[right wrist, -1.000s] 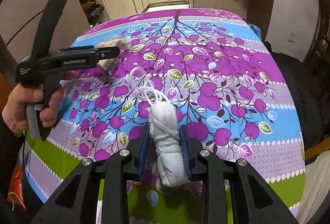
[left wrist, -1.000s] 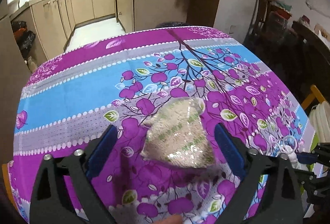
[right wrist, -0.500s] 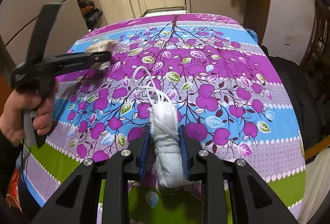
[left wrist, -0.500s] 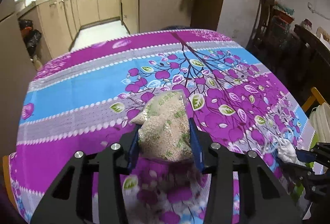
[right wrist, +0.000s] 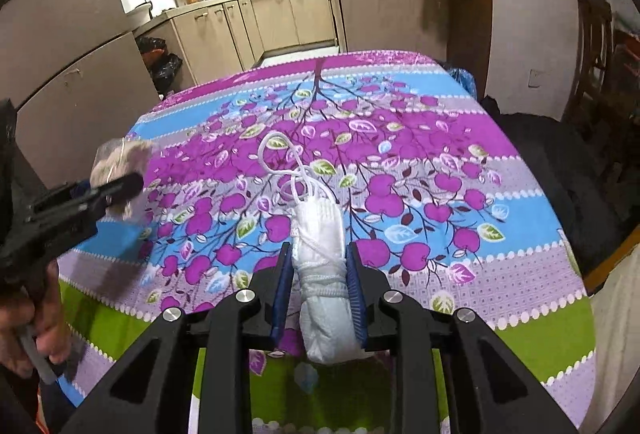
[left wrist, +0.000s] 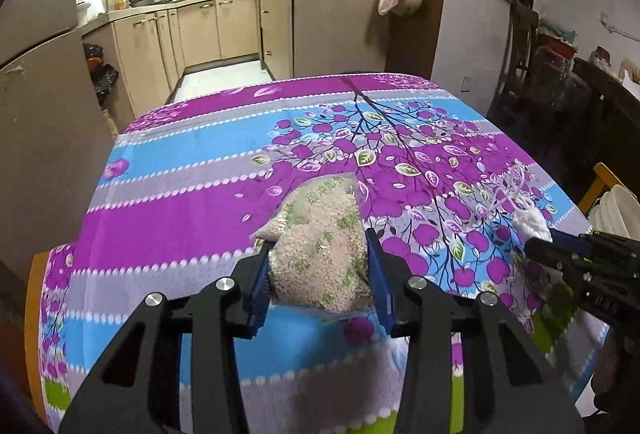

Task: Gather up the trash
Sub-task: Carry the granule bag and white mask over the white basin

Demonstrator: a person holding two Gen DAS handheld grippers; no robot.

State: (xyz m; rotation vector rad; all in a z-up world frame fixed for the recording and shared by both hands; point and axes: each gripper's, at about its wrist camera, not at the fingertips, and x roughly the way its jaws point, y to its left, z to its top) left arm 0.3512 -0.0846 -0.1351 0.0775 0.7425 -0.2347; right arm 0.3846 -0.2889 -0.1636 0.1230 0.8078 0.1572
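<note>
My left gripper (left wrist: 320,254) is shut on a clear plastic bag of pale grains (left wrist: 320,250) with green print, held a little above the tablecloth. My right gripper (right wrist: 320,266) is shut on a rolled white mask (right wrist: 322,274) with loose white ear loops (right wrist: 296,170) trailing forward. The left gripper and its bag also show at the left of the right wrist view (right wrist: 116,170). The right gripper and the mask show at the right edge of the left wrist view (left wrist: 532,222).
A table with a purple, blue and green flowered cloth (left wrist: 224,162) fills both views. Kitchen cabinets (left wrist: 224,30) stand beyond it. Black bags (right wrist: 160,58) sit on the floor at the left. Dark chairs (left wrist: 532,46) stand at the right.
My left gripper closed on the grain bag and lifted it up and back from the cloth. My right gripper kept its hold on the mask and rose slightly.
</note>
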